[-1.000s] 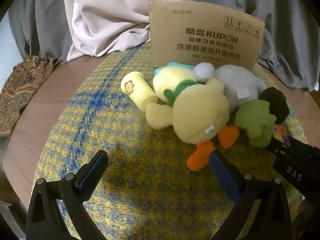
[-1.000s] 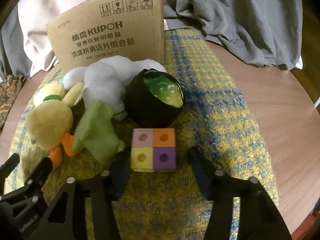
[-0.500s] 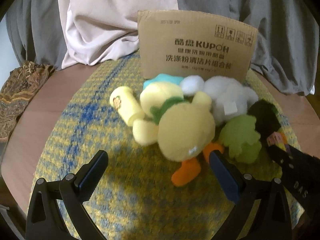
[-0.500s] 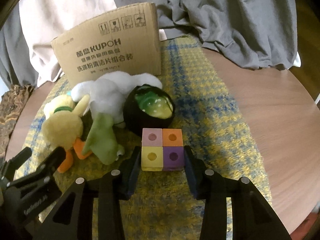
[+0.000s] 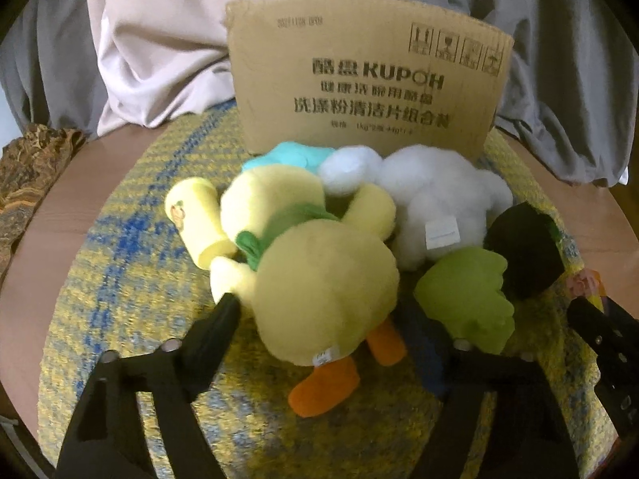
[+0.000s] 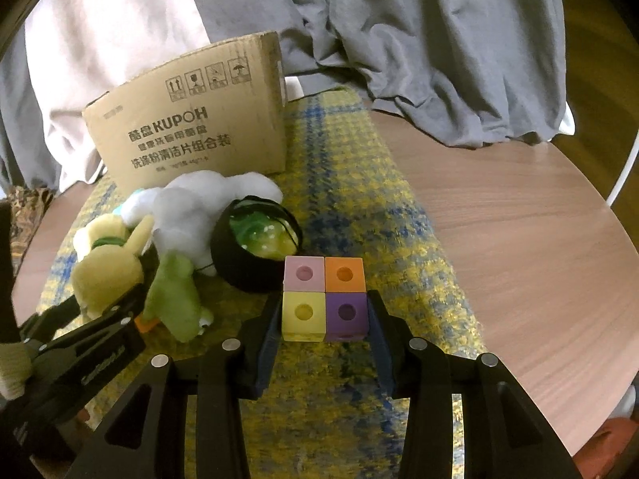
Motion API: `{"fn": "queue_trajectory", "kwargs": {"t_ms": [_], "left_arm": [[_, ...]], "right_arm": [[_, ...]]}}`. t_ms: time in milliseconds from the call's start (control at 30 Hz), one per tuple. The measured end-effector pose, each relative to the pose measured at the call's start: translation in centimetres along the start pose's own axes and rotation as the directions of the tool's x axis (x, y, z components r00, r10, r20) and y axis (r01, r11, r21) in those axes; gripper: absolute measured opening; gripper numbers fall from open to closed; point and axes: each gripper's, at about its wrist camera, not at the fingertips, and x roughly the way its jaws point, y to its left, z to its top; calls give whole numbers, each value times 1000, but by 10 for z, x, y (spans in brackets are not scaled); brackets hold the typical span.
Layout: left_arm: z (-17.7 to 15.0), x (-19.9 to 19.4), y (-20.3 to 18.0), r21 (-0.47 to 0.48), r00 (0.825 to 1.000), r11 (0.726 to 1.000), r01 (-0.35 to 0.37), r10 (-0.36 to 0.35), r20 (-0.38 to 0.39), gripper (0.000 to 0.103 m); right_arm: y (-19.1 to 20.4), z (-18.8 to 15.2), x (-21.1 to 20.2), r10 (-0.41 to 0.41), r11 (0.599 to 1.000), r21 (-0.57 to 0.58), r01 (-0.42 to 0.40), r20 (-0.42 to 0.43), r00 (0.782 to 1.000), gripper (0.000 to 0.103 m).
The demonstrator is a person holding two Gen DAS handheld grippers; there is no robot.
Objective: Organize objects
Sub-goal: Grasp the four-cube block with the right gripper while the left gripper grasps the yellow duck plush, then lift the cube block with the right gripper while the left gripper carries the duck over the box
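Right tongs (image 6: 324,321) closed onto the four-coloured block cube (image 6: 323,299), fingers pressed to its yellow and purple sides, low over the yellow-blue mat (image 6: 359,183). Left tongs (image 5: 319,311) set around the yellow duck plush (image 5: 319,283), left finger touching its flank, right finger apparently just short of it, though blurred. Duck lying on the mat among a white plush (image 5: 435,203), green plush (image 5: 467,299) and black bowl (image 6: 255,251), before the cardboard box (image 5: 367,76) on the worktop (image 6: 539,239).
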Motion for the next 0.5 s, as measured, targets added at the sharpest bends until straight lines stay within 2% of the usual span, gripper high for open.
{"fn": "queue_trajectory", "kwargs": {"t_ms": [233,500], "left_arm": [[2,3,0,0,1000,1000,6,-6,-8,60],[1,-7,3,6,1000,1000,10,-10,8,54]], "right_arm": [[1,-1,-1,-1,1000,-6,1,4,1000,41],[6,0,-9,3,1000,-20,-2,26,1000,41]]}}
